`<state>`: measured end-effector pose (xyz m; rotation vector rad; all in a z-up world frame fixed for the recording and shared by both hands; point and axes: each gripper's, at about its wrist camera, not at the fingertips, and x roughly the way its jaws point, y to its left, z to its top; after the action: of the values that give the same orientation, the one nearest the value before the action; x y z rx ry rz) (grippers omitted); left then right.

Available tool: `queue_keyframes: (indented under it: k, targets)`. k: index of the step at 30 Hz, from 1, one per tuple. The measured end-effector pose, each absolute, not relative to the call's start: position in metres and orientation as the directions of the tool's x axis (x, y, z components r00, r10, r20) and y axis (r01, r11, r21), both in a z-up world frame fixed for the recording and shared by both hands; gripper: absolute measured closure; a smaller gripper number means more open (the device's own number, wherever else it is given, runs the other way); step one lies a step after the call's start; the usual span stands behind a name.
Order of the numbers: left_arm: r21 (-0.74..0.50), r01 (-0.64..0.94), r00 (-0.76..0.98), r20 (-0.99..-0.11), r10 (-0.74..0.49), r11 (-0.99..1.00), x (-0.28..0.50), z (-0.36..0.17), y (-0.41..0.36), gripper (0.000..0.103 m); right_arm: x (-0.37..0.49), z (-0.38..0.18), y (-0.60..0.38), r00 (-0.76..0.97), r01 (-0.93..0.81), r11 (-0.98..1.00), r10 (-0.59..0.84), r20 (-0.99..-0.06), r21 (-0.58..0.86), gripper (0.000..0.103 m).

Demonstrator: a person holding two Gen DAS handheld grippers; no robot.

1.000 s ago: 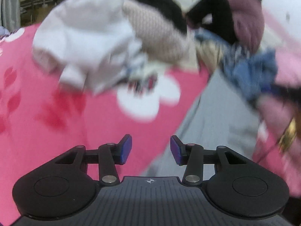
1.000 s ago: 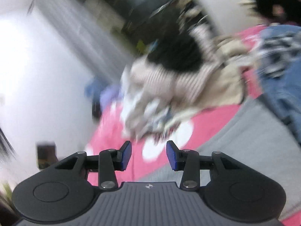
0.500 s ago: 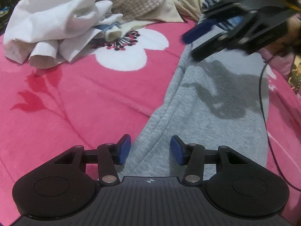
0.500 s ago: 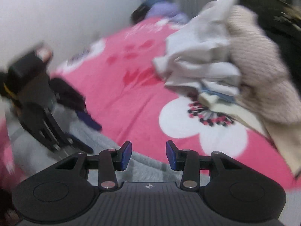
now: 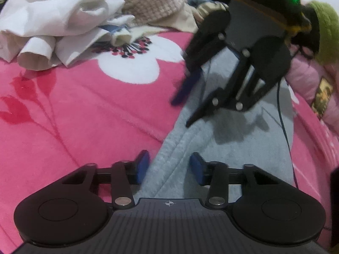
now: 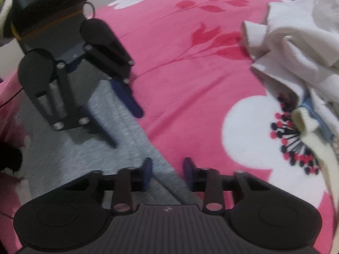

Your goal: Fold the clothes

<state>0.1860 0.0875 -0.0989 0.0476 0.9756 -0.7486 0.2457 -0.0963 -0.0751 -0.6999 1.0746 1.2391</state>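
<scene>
Both grippers have dropped onto the grey garment's long edge since the earlier frames; the right one swung in from the pile side, and both sets of jaws are narrower than they were.

Pink floral blanket (image 5: 89, 110) fills both views, largest thing in frame. Grey garment (image 5: 243, 152) lies flat on it, running from 6 o'clock up toward 1 o'clock in the left wrist view. Unfolded pile sits at 11 o'clock: white shirt (image 5: 53, 14) in front, beige knit (image 5: 148, 2) behind.

Left gripper (image 5: 169, 167): jaws closing, grey seam edge between them, pads not visibly pressing yet. Right gripper (image 6: 167, 172): jaws closing, garment edge between them, gap visible, no clamp yet.

Risks, my read:
- Pads bite blanket along with the fabric, since the edge lies flat on it. Lift drags bedding.
- Only 1 layer caught, so the fold comes out skewed.
- Black cable (image 5: 284, 127) trails across the grey cloth at 3 o'clock and could snag.
</scene>
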Motion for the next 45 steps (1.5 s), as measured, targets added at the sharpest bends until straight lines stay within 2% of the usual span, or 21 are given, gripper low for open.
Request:
queue_keyframes:
  k: [2, 4, 8, 10, 12, 15, 18, 20, 22, 26, 30, 32, 33, 34, 35, 38, 42, 45]
  targets:
    - [-0.287, 0.574, 0.366, -0.748, -0.554, 0.767, 0.179, -0.093, 0.089, 0.086, 0.234, -0.07, -0.096, 0.011, -0.981, 0.183, 0.397, -0.918, 0.067, 0.1]
    - [-0.259, 0.571, 0.414, -0.729, -0.545, 0.779, 0.172, -0.086, 0.089, 0.089, 0.228, -0.063, -0.1, 0.06, -0.981, 0.192, 0.433, -0.899, 0.027, 0.101]
    - [-0.201, 0.567, 0.432, -0.753, -0.497, 0.799, 0.173, -0.093, 0.085, 0.087, 0.227, -0.071, -0.106, 0.182, -0.953, 0.301, 0.47, -0.864, -0.036, 0.101]
    - [-0.183, 0.57, 0.438, -0.757, -0.485, 0.801, 0.172, -0.094, 0.083, 0.085, 0.236, -0.067, -0.117, 0.292, -0.9, 0.431, 0.475, -0.83, -0.07, 0.1]
    - [-0.177, 0.565, 0.445, -0.757, -0.478, 0.806, 0.172, -0.091, 0.082, 0.082, 0.253, -0.051, -0.147, 0.366, -0.804, 0.594, 0.488, -0.793, -0.006, 0.098]
    - [-0.159, 0.55, 0.473, -0.75, -0.463, 0.82, 0.172, -0.083, 0.085, 0.07, 0.274, -0.028, -0.202, 0.437, -0.605, 0.784, 0.471, -0.766, 0.137, 0.096]
    - [-0.15, 0.54, 0.498, -0.737, -0.458, 0.828, 0.175, -0.078, 0.083, 0.069, 0.278, -0.018, -0.246, 0.416, -0.427, 0.864, 0.45, -0.79, 0.267, 0.083]
    - [-0.152, 0.555, 0.497, -0.727, -0.473, 0.817, 0.176, -0.077, 0.076, 0.069, 0.27, -0.02, -0.254, 0.378, -0.409, 0.864, 0.453, -0.808, 0.293, 0.083]
    - [-0.146, 0.596, 0.482, -0.721, -0.497, 0.789, 0.176, -0.079, 0.062, 0.069, 0.253, -0.024, -0.245, 0.366, -0.504, 0.838, 0.425, -0.828, 0.208, 0.083]
    - [-0.12, 0.684, 0.432, -0.728, -0.533, 0.72, 0.174, -0.086, 0.032, 0.069, 0.214, -0.038, -0.207, 0.381, -0.759, 0.647, 0.353, -0.855, -0.071, 0.069]
    - [-0.073, 0.712, 0.418, -0.754, -0.506, 0.698, 0.176, -0.098, 0.011, 0.07, 0.183, -0.058, -0.174, 0.409, -0.881, 0.373, 0.287, -0.866, -0.293, 0.068]
    - [-0.041, 0.711, 0.434, -0.76, -0.484, 0.702, 0.175, -0.103, 0.005, 0.07, 0.178, -0.072, -0.169, 0.414, -0.893, 0.298, 0.252, -0.875, -0.337, 0.07]
    - [-0.029, 0.707, 0.446, -0.756, -0.478, 0.706, 0.174, -0.103, 0.004, 0.071, 0.176, -0.075, -0.168, 0.419, -0.895, 0.276, 0.244, -0.875, -0.352, 0.076]
    - [-0.018, 0.7, 0.463, -0.749, -0.474, 0.714, 0.172, -0.104, 0.003, 0.076, 0.175, -0.076, -0.167, 0.425, -0.894, 0.268, 0.245, -0.871, -0.36, 0.084]
    - [-0.013, 0.691, 0.477, -0.743, -0.47, 0.723, 0.171, -0.104, 0.003, 0.084, 0.174, -0.076, -0.167, 0.435, -0.889, 0.267, 0.246, -0.866, -0.371, 0.103]
    - [-0.015, 0.658, 0.513, -0.723, -0.463, 0.753, 0.171, -0.1, 0.005, 0.097, 0.169, -0.071, -0.171, 0.476, -0.869, 0.282, 0.248, -0.844, -0.407, 0.103]
    - [-0.018, 0.647, 0.518, -0.723, -0.457, 0.762, 0.172, -0.098, 0.006, 0.097, 0.177, -0.075, -0.174, 0.511, -0.845, 0.315, 0.233, -0.827, -0.433, 0.103]
    - [-0.03, 0.667, 0.483, -0.743, -0.463, 0.744, 0.174, -0.103, 0.002, 0.095, 0.187, -0.079, -0.175, 0.489, -0.848, 0.353, 0.236, -0.84, -0.395, 0.103]
